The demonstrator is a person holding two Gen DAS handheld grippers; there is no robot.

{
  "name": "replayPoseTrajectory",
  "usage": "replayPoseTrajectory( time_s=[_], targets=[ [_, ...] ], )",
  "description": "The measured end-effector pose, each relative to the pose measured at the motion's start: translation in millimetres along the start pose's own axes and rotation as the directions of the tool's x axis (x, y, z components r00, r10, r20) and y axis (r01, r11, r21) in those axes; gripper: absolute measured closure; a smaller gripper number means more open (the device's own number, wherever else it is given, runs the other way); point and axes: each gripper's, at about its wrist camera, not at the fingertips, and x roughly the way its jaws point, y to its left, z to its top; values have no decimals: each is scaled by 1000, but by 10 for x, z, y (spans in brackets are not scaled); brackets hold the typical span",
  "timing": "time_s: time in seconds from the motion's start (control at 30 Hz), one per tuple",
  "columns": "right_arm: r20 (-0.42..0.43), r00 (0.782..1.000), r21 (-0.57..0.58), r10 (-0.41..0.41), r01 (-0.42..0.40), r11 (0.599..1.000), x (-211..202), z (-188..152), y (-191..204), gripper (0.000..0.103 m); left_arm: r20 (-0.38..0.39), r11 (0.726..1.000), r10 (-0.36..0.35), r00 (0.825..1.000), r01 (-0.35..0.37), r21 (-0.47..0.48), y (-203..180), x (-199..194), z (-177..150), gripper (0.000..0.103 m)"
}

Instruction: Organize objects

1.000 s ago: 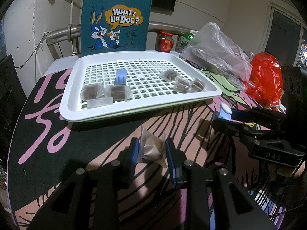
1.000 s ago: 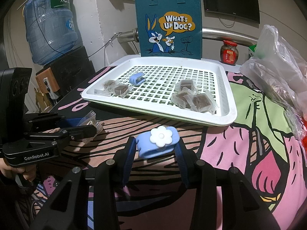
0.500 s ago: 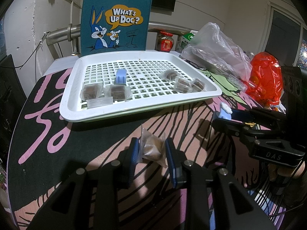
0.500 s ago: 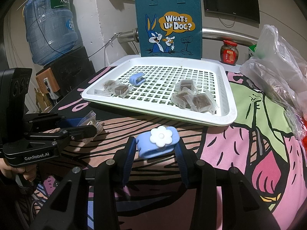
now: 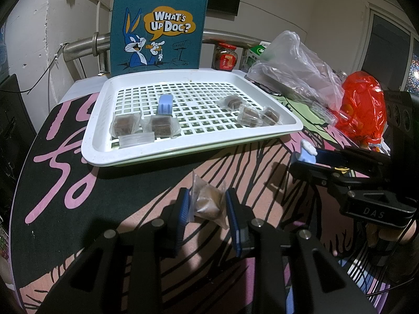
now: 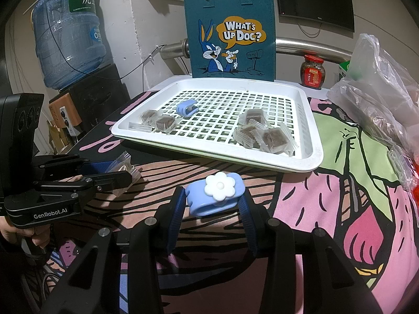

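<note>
The left gripper (image 5: 207, 204) is clenched on a clear packet of brown snack (image 5: 208, 201), its blue pads pressing both sides, jaws only as wide as the packet. The right gripper (image 6: 213, 204) grips a blue clip with a white flower (image 6: 216, 192) across its ends, jaws set wider. Both are held above the patterned tablecloth (image 6: 340, 183). Ahead of each claw lies the white slotted tray (image 5: 235, 138), holding more wrapped snacks (image 6: 262, 133) and a second blue clip (image 5: 165, 104)

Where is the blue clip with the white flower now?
The flower clip sits between the right tool fingers, in front of the white tray.
</note>
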Motion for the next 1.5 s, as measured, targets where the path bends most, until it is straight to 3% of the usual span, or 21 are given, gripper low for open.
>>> replayPoseTrajectory(
  time_s=[0.8,1.1,1.3,1.5],
  targets=[
    [1,1000,9,-1,1,1000,5,2,-10,62,-1,1000,1,1000,-1,-7,3,0,0,75],
    [-24,998,79,63,-60,995,22,67,-98,62,-17,997,-63,998,62,-48,103,-28,63,75],
    [76,997,84,31,-37,996,-270,479,-310,62,80,999,11,997,-8,-38,299,-249,459,75],
    [47,998,79,29,-33,996,61,757,-343,62,73,995,86,994,-82,-65,529,-4,663,75]
  ],
)
